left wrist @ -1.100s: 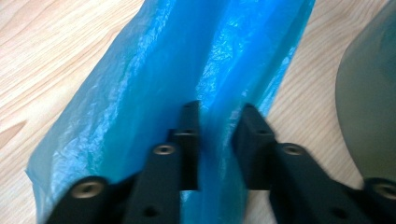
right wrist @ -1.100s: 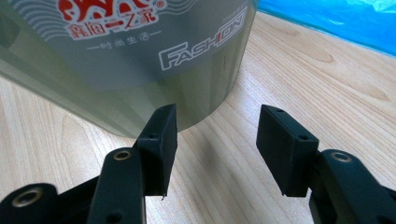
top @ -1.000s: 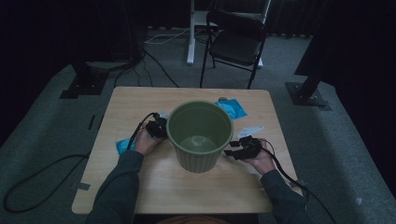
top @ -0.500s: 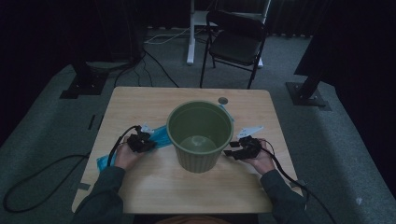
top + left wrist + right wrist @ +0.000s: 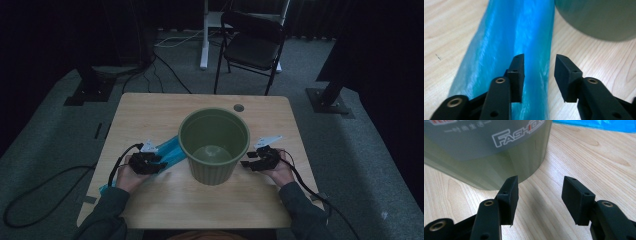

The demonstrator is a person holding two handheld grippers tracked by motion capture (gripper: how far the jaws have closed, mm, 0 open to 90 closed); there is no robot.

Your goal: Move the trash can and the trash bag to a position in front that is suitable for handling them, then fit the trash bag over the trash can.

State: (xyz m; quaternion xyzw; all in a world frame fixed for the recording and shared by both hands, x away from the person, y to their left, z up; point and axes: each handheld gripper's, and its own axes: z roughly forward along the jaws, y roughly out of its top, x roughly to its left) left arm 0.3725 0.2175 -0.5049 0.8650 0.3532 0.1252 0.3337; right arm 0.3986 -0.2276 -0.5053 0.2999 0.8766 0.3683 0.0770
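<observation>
A green ribbed plastic bin (image 5: 214, 145) stands upright on the wooden table (image 5: 150, 115), a little water-like sheen at its bottom. A long blue plastic bag (image 5: 169, 149) lies stretched on the table from the bin's left side toward the front left edge. My left gripper (image 5: 156, 164) rests over that bag; in the left gripper view its jaws have just been opening and stand apart (image 5: 539, 72), a fold of the blue bag (image 5: 511, 37) lying loose between them, the bin (image 5: 596, 17) just beyond. My right gripper (image 5: 248, 163) is open (image 5: 539, 195) beside the bin's base (image 5: 486, 157), holding nothing.
A round cable hole (image 5: 239, 107) sits near the table's far edge. A black folding chair (image 5: 252, 45) stands beyond the table. Cables trail from both grippers off the front corners. Part of the blue bag (image 5: 594, 125) lies past the bin in the right gripper view.
My left hand drew away from the bin's left rim toward the front left, and the blue bag now lies stretched along the table. The right hand stayed put.
</observation>
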